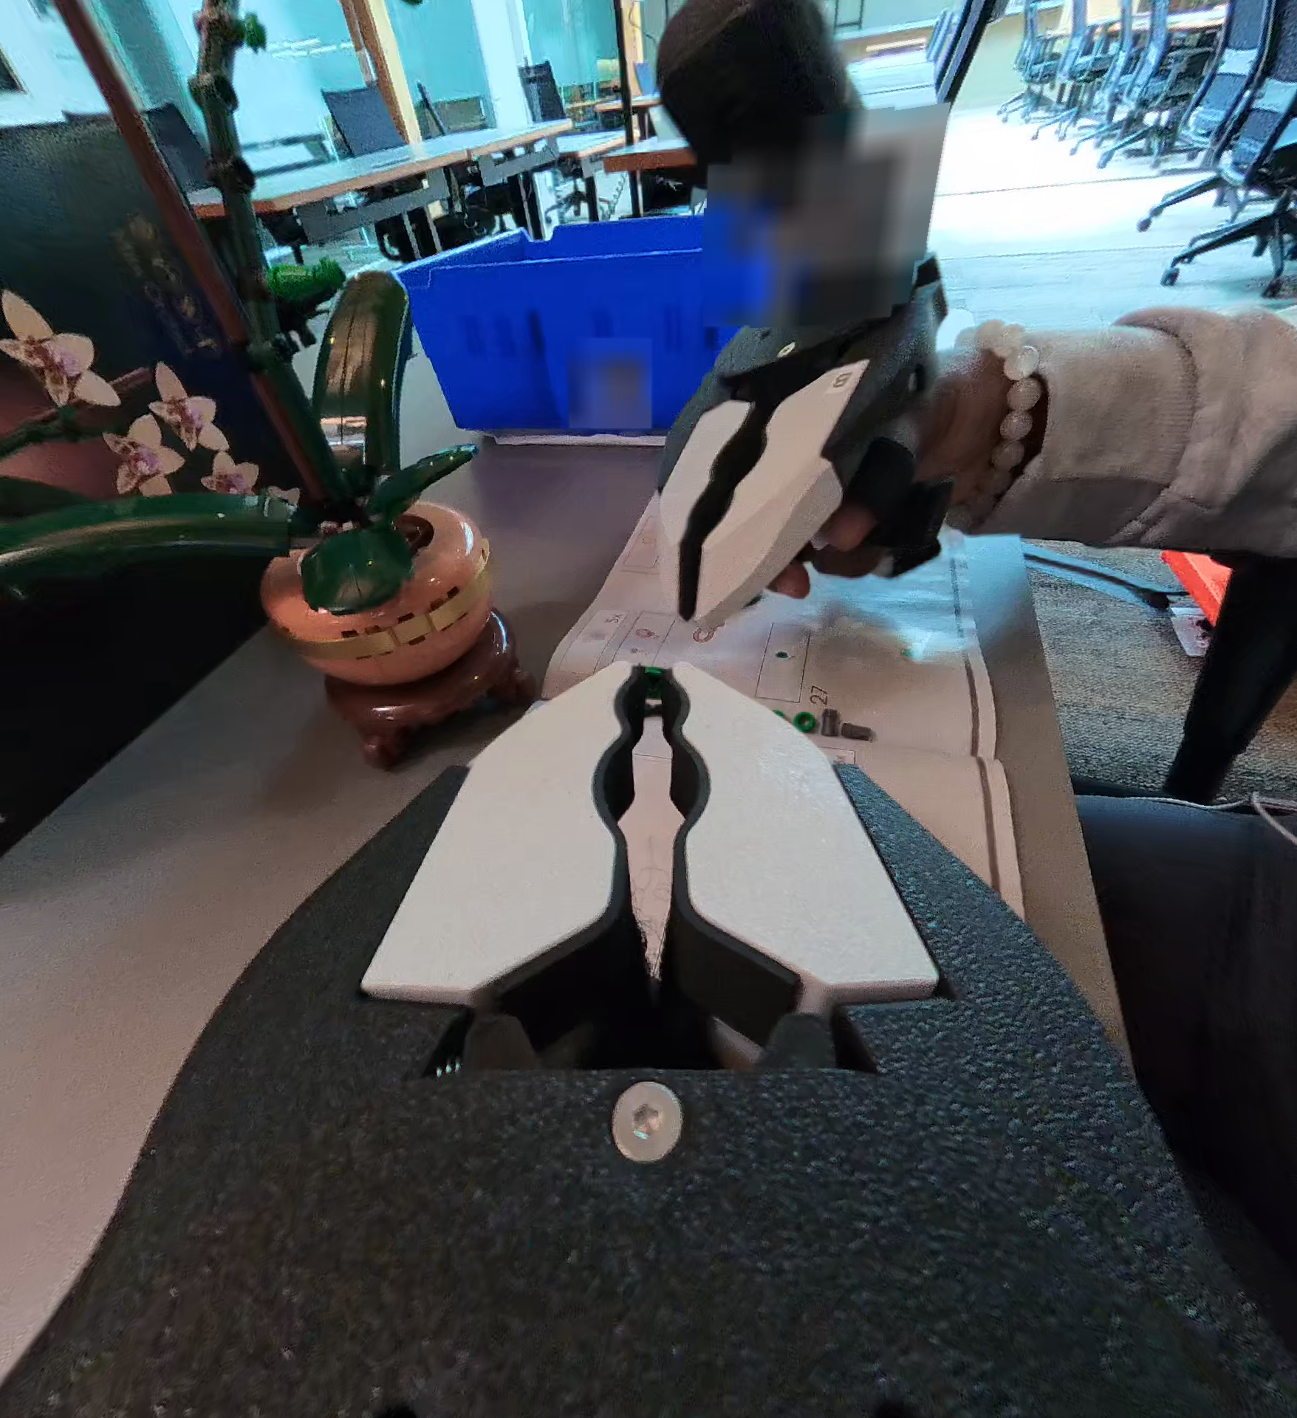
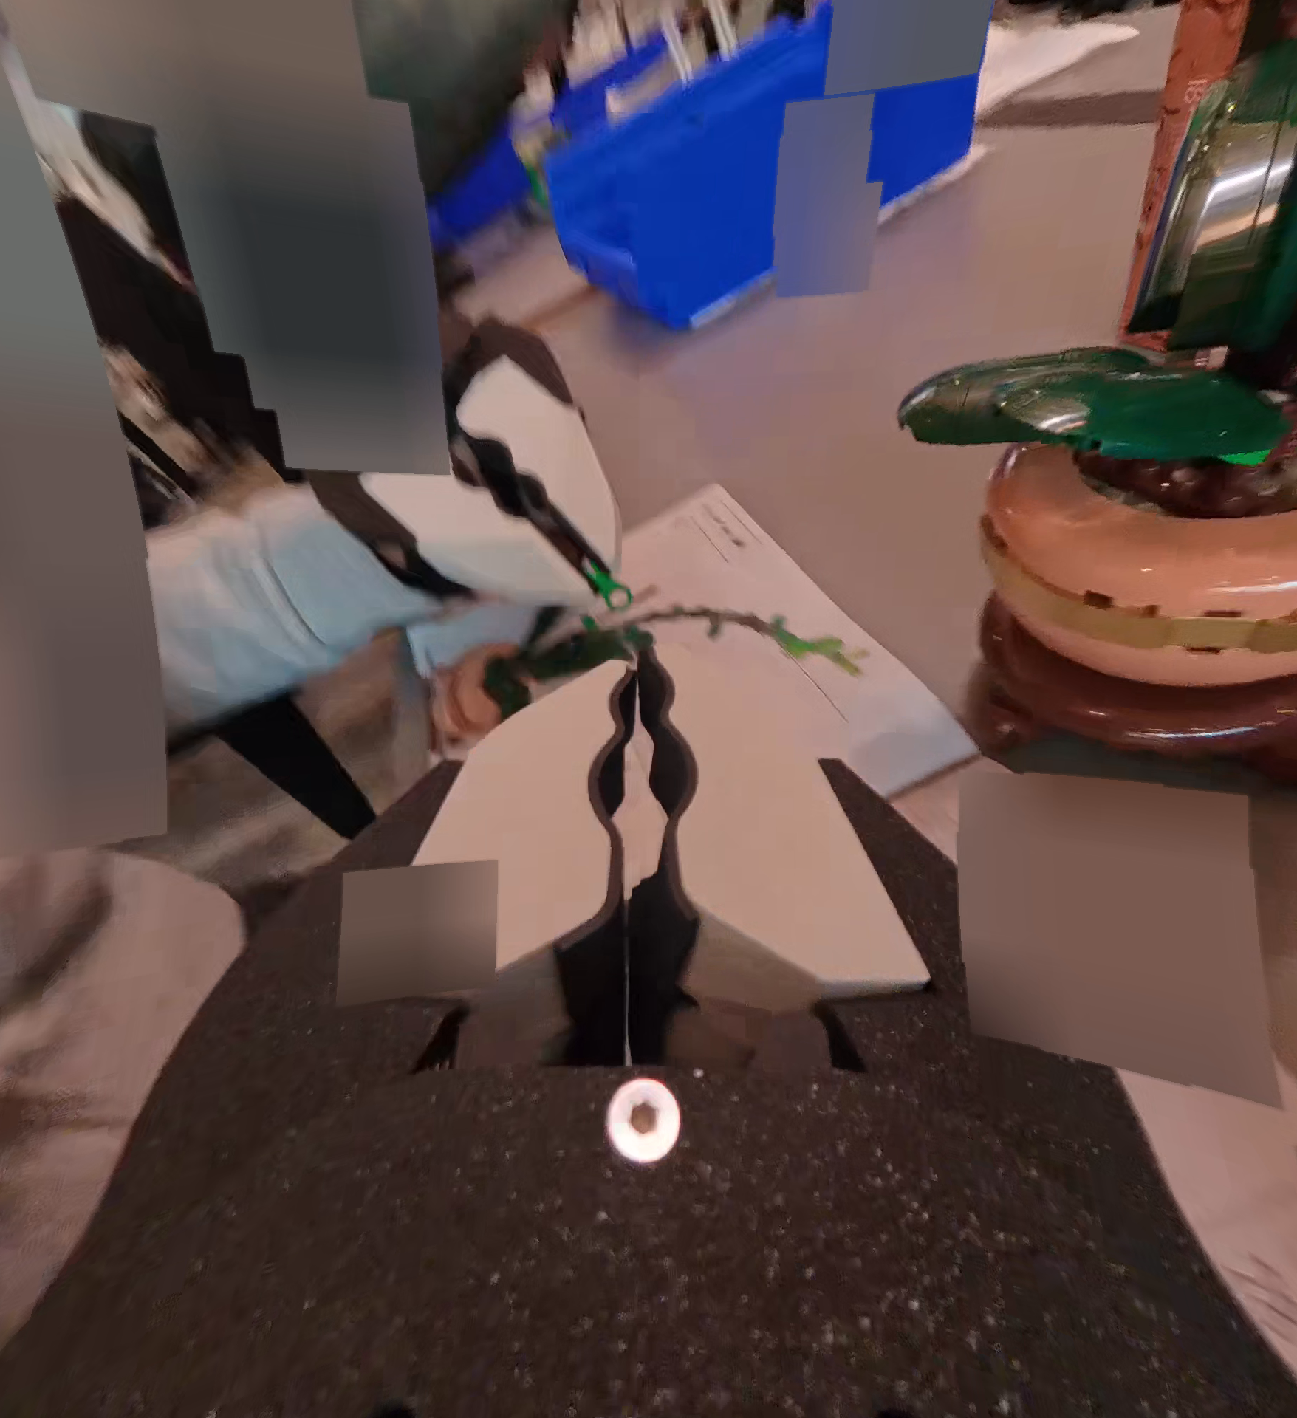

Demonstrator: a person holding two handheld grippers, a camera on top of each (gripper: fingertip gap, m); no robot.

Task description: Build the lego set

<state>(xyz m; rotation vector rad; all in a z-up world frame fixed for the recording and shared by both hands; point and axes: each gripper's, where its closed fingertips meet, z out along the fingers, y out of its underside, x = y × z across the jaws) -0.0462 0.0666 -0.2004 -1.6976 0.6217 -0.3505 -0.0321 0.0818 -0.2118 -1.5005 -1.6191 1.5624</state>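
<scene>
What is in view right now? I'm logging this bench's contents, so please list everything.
Brick orchid plant: one, green leaves, pink pot, brown stand, table left.
Instruction booklet: one, white, open under both grippers.
Loose small parts: several, green and grey, on booklet.
Crate: one, blue, table's far side.
Box: one, dark, behind plant.
Office chairs: several, black, background.
Left gripper: fingers pinch small green piece.
Right gripper: fingers closed on green stem.

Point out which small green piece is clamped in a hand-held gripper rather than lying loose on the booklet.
The green piece pinched at the left hand-held gripper tips; the green rings lie loose on the open booklet.
</scene>
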